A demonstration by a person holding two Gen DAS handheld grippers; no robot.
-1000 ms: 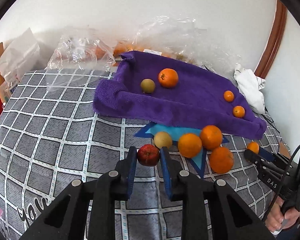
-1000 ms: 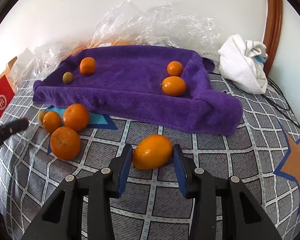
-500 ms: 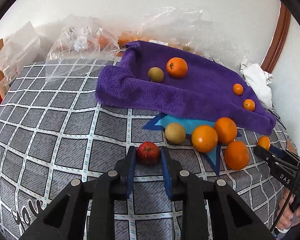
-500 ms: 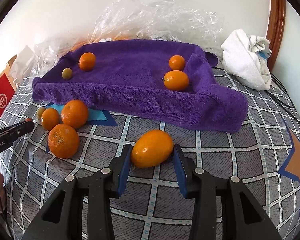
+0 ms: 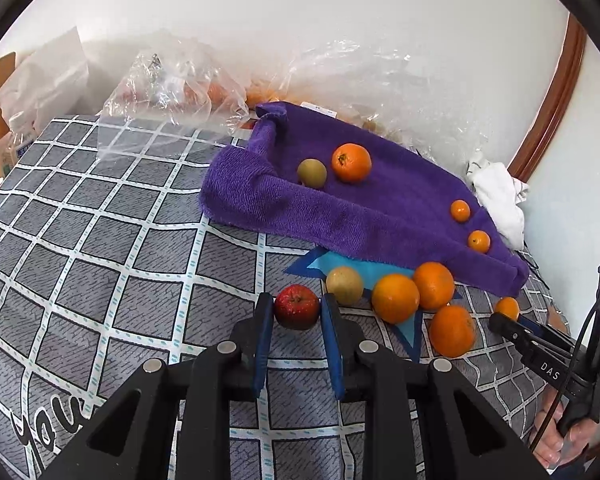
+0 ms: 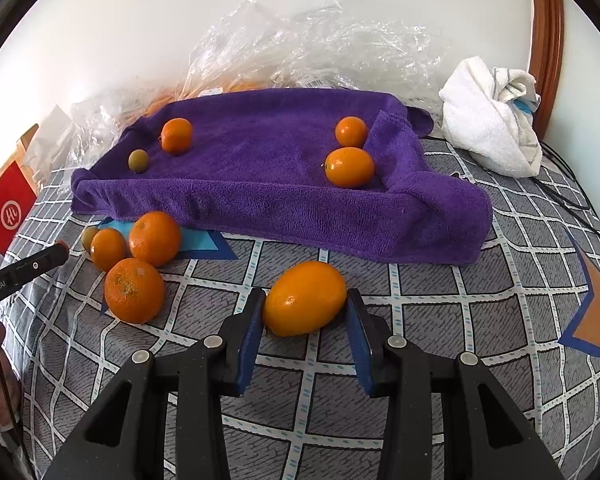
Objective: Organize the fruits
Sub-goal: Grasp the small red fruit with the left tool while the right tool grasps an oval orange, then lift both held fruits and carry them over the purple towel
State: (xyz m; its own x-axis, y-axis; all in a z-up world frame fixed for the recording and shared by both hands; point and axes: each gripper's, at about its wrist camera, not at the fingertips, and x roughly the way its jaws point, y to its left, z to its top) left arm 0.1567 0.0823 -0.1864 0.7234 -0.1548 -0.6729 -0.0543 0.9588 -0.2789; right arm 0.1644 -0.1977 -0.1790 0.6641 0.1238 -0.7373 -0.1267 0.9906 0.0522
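My left gripper (image 5: pixel 297 310) is shut on a small red apple (image 5: pixel 296 305) just above the checked sheet. My right gripper (image 6: pixel 305 304) is shut on an oval orange fruit (image 6: pixel 305 297), also low over the sheet; it shows in the left wrist view too (image 5: pixel 506 314). A purple towel (image 6: pixel 260 196) shaped like a tray holds an orange (image 6: pixel 176 134), a small green fruit (image 6: pixel 138 160) and two small orange fruits (image 6: pixel 350 167) at its right end. Three oranges (image 6: pixel 134 289) and a yellowish fruit (image 5: pixel 344 285) lie on the sheet in front of the towel.
Crumpled clear plastic bags (image 5: pixel 172 92) with more fruit lie behind the towel against the wall. A white cloth bundle (image 6: pixel 492 120) sits at the right. A red box (image 6: pixel 8 206) stands at the left edge. A wooden door frame (image 5: pixel 552 96) is at the right.
Both grippers have lifted slightly and drawn nearer the purple towel, each still holding its fruit.
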